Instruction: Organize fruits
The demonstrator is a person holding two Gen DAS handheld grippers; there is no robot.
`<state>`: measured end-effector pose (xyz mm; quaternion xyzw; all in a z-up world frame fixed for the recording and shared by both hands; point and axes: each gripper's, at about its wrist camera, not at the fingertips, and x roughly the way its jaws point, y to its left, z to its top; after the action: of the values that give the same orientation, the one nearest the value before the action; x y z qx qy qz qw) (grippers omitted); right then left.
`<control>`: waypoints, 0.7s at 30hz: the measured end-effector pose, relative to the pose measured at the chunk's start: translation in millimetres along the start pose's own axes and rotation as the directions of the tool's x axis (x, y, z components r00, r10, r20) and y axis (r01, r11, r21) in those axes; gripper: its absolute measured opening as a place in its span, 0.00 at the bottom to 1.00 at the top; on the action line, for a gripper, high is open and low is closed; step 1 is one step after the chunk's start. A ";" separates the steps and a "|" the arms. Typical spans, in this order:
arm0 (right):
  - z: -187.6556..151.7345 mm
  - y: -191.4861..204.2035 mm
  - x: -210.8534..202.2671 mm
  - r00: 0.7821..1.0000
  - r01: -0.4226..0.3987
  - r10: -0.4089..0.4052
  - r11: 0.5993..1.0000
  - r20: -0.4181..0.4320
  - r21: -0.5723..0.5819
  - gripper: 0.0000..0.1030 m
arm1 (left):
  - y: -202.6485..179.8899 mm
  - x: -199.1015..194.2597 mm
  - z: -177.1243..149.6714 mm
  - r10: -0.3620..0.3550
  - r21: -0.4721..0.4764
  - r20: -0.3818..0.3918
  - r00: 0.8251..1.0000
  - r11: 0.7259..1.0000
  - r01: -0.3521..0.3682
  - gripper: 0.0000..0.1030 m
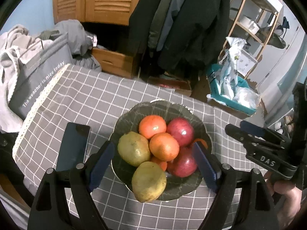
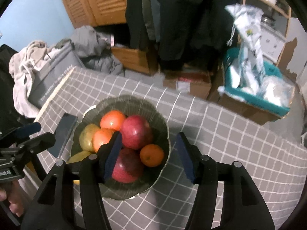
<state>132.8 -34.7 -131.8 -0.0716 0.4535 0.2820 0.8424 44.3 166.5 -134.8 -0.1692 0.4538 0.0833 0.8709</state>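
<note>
Grey bag (image 1: 41, 82): "The weather is nice today"; right gripper (image 1: 235, 129): "DAS".

Left gripper (image 1: 153, 161) held pitched steeply downward, jaws spread wide, blue pads (image 1: 204, 164) well apart, nothing pressed between them

Right gripper (image 2: 149, 156) likewise pitched downward, jaws parted, narrower gap than left, pads (image 2: 113, 156) bare, nothing clamped

Right gripper seen from left wrist view at right edge, fingers parted; hand (image 1: 285, 201) wrapped on its handle below

Left gripper seen from right wrist view at left edge; fingertips of hand (image 2: 11, 207) partly visible on its grip
</note>
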 end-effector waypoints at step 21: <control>10.7 -4.0 -134.1 0.961 0.100 -0.097 0.995 0.258 0.004 0.76 | -34.4 -97.2 16.8 -0.021 0.055 0.225 0.974 0.998 0.009 0.98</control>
<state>85.0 -88.9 -18.3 -0.0606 0.3347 0.2487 0.9069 11.5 141.5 -38.8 -0.1386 0.3529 0.0833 0.9216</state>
